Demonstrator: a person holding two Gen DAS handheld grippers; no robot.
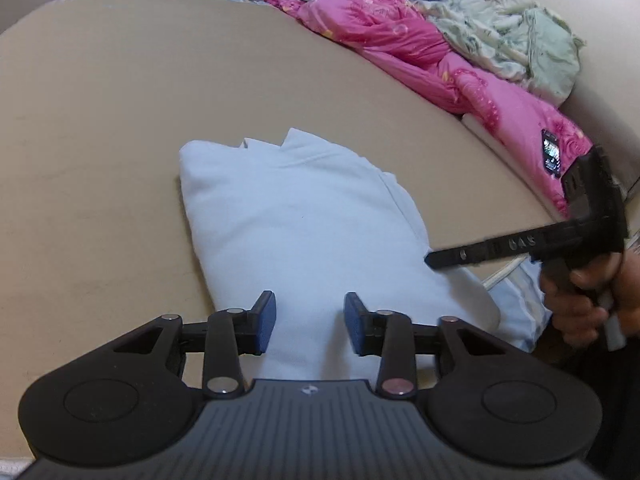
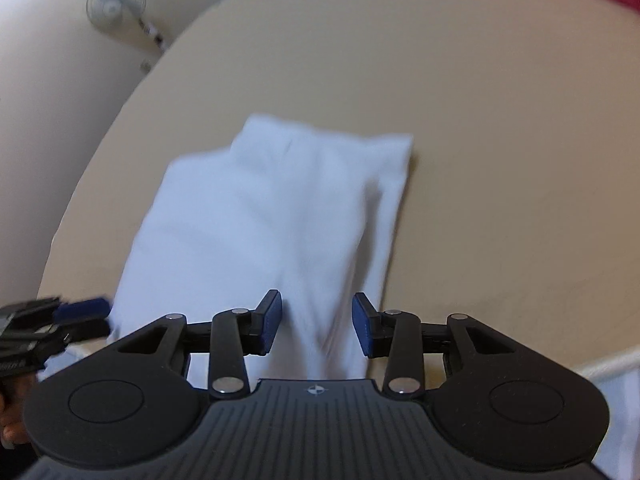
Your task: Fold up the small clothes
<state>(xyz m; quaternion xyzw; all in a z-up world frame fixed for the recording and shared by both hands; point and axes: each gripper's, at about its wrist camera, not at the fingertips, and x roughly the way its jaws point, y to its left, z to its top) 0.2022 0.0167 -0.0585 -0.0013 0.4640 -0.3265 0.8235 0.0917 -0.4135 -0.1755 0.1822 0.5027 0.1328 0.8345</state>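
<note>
- The white garment (image 1: pixel 304 232) lay on the tan bed surface (image 1: pixel 100 160), already doubled into a thick oblong, its near end reaching the bed's edge, probably so both tools could reach it.
- The left gripper (image 1: pixel 310 322) hovered over the garment's near end; its jaws stood wide apart, holding nothing.
- The right gripper (image 2: pixel 317 324) was likewise above the cloth, jaws parted and empty.
- Pink bedding (image 1: pixel 420 60) and a pale floral quilt (image 1: pixel 512 28) were heaped along the far side, well apart.
</note>
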